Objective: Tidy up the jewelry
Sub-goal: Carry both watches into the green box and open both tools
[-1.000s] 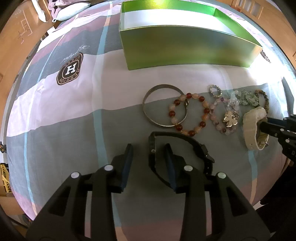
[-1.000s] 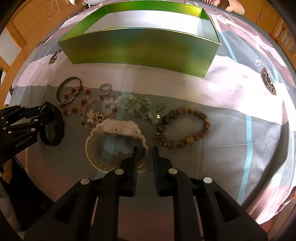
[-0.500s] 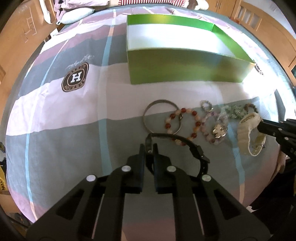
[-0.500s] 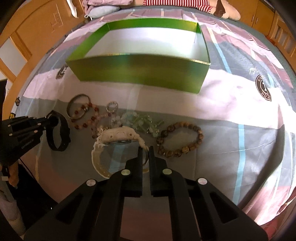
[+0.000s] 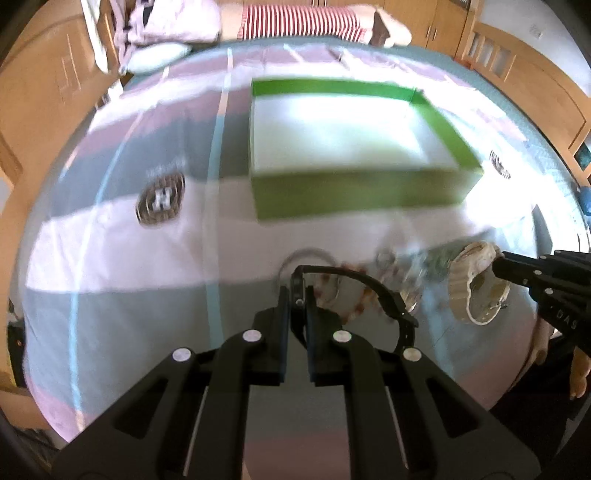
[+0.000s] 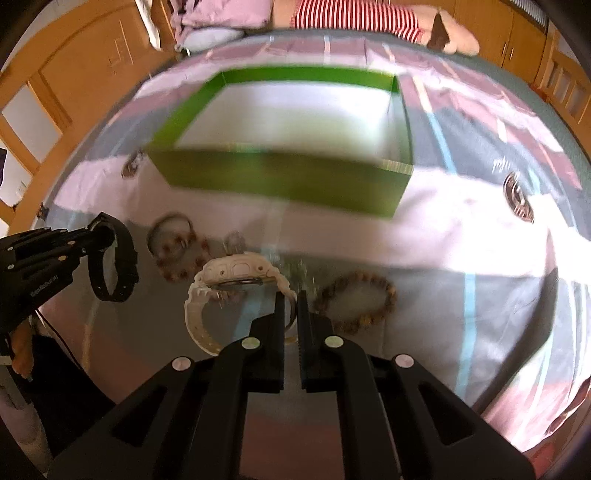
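Observation:
My left gripper (image 5: 297, 295) is shut on the strap of a black watch (image 5: 373, 291) and holds it lifted above the bed. It also shows in the right wrist view (image 6: 118, 266). My right gripper (image 6: 290, 299) is shut on the strap of a cream white watch (image 6: 236, 273), also lifted; it shows in the left wrist view (image 5: 476, 284). A green open box (image 5: 354, 195) with a white inside stands beyond on the bed (image 6: 280, 181). A silver bangle (image 6: 166, 236), a red bead bracelet (image 6: 181, 266) and a brown bead bracelet (image 6: 358, 302) lie on the sheet.
The bed has a striped pink, white and grey sheet (image 5: 110, 258) with round logo badges (image 5: 160, 199). Pillows and a striped red cushion (image 5: 299, 22) lie at the head. Wooden furniture (image 5: 40, 92) flanks both sides.
Both grippers have risen with their watches, lifting them off the sheet. The view is higher and blurred by motion. A second ago the left gripper was open around the black watch strap.

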Demonstrator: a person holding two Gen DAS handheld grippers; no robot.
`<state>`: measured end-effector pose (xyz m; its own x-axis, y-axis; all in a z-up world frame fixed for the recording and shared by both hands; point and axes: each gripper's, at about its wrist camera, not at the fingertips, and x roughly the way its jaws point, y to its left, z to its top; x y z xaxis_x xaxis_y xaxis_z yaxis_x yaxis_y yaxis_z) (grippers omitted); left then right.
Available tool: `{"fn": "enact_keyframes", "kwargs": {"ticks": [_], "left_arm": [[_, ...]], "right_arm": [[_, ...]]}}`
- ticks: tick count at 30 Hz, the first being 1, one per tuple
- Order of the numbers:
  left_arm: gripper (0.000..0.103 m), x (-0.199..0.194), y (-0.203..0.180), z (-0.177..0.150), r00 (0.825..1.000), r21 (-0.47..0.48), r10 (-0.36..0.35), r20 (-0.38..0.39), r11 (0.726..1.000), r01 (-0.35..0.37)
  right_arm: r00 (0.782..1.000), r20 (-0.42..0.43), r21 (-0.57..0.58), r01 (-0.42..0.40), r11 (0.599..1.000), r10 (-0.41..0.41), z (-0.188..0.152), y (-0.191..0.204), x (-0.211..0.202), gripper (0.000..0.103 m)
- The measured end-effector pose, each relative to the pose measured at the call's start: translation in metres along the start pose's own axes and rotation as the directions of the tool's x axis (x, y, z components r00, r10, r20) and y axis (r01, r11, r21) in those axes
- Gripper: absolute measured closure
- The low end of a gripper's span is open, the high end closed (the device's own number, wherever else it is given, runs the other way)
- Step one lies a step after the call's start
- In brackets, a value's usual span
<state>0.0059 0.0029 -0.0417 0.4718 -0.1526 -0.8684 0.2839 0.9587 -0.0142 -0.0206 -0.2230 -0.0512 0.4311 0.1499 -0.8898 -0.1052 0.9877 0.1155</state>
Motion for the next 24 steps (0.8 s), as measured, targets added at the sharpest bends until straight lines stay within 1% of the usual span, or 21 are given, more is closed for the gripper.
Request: {"fn": "enact_keyframes", "kwargs": {"ticks": [2,4,5,6,7,11,13,15,16,19,21,22,24], "left_arm": [[0.095,-0.009,-0.003,0.015,1.0,0.002,-0.013,0.015,1.0,0.013],[0.095,-0.018,-0.005,0.032,0.999,-0.009,-0.049,0.025,0.999,0.049],[0.095,-0.023,-0.008,0.039,0.999,0.005,-0.038,0.039,0.999,0.038],[0.095,-0.03,-0.012,0.048,0.998,0.026,-0.005,0.068,1.0,0.003],[0.095,-0.034,-0.014,0.055,0.996,0.033,0.012,0.084,0.999,-0.014],[0.095,-0.043,-0.017,0.089,0.993,0.03,-0.007,0.119,1.0,0.003],[0.095,-0.045,-0.018,0.114,0.989,0.029,0.004,0.145,1.0,-0.008],[0.095,-0.042,-0.017,0.134,0.988,0.02,-0.007,0.152,1.0,0.004],[0.095,-0.037,-0.018,0.147,0.988,0.018,-0.013,0.155,1.0,0.011],[0.095,-0.015,-0.021,0.17,0.987,0.013,0.01,0.158,1.0,-0.012],[0.095,0.011,-0.021,0.181,0.991,0.003,0.004,0.13,1.0,-0.004],[0.095,0.029,-0.022,0.184,0.994,-0.001,0.001,0.107,1.0,-0.001],[0.095,0.059,-0.024,0.184,0.998,0.0,0.017,0.068,1.0,-0.017]], "right_arm": [[1.0,0.024,0.009,-0.013,1.0,0.013,0.01,-0.004,-0.011,0.097],[0.999,0.041,0.012,-0.013,1.0,0.013,0.02,-0.008,-0.021,0.097],[0.998,0.054,0.013,-0.008,1.0,0.007,0.027,-0.01,-0.027,0.097],[0.997,0.071,0.011,-0.002,1.0,0.002,0.036,-0.012,-0.033,0.097],[0.996,0.084,0.008,0.002,1.0,-0.003,0.041,-0.013,-0.038,0.097],[0.991,0.128,0.007,0.031,0.999,-0.032,0.077,-0.02,-0.052,0.097],[0.99,0.138,0.017,0.028,0.999,-0.031,0.092,-0.024,-0.052,0.097],[0.988,0.151,0.035,0.018,0.999,-0.023,0.109,-0.031,-0.052,0.097],[0.987,0.157,0.045,0.013,0.999,-0.02,0.116,-0.035,-0.051,0.097],[0.984,0.174,0.083,0.005,0.997,-0.02,0.136,-0.046,-0.039,0.097],[0.986,0.169,0.122,-0.02,0.992,-0.001,0.145,-0.056,-0.021,0.097],[0.989,0.148,0.13,-0.015,0.991,-0.004,0.148,-0.06,-0.006,0.097],[0.992,0.123,0.14,0.005,0.99,-0.023,0.152,-0.064,0.013,0.096]]}}
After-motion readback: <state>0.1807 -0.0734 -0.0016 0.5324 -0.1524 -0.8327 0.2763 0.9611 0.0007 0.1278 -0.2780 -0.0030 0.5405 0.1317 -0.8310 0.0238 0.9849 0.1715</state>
